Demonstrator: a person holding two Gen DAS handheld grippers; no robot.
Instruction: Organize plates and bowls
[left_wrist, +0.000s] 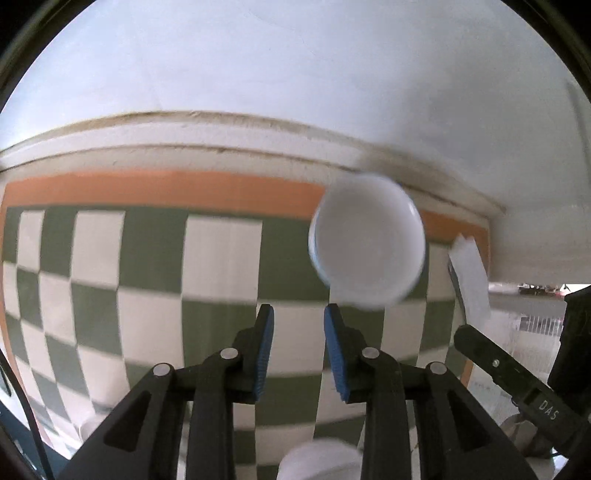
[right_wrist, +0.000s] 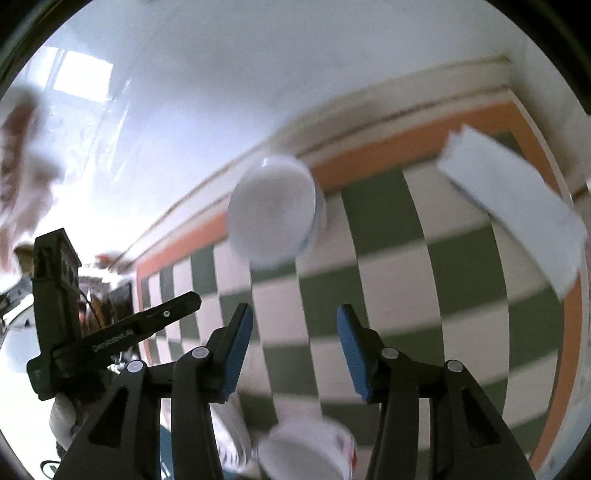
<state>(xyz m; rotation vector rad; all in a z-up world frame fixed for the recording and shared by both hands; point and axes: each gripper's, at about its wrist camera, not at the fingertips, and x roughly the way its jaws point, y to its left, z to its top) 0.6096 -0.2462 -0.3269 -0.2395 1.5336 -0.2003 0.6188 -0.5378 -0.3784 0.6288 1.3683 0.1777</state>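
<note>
A white bowl with a thin blue line (left_wrist: 367, 240) sits near the far orange border of the checkered mat (left_wrist: 155, 280); it also shows in the right wrist view (right_wrist: 273, 212). My left gripper (left_wrist: 298, 325) is open and empty, a little short of the bowl. My right gripper (right_wrist: 294, 325) is open and empty, held back from the bowl. Another white bowl (right_wrist: 306, 450) with red marks lies at the near edge below my right gripper; it is blurred in the left wrist view (left_wrist: 321, 459).
A white sheet of paper (right_wrist: 513, 210) lies at the mat's far right corner, seen also in the left wrist view (left_wrist: 471, 280). A white wall (left_wrist: 295, 66) rises just behind the mat. The other gripper's black body (right_wrist: 110, 332) shows at left.
</note>
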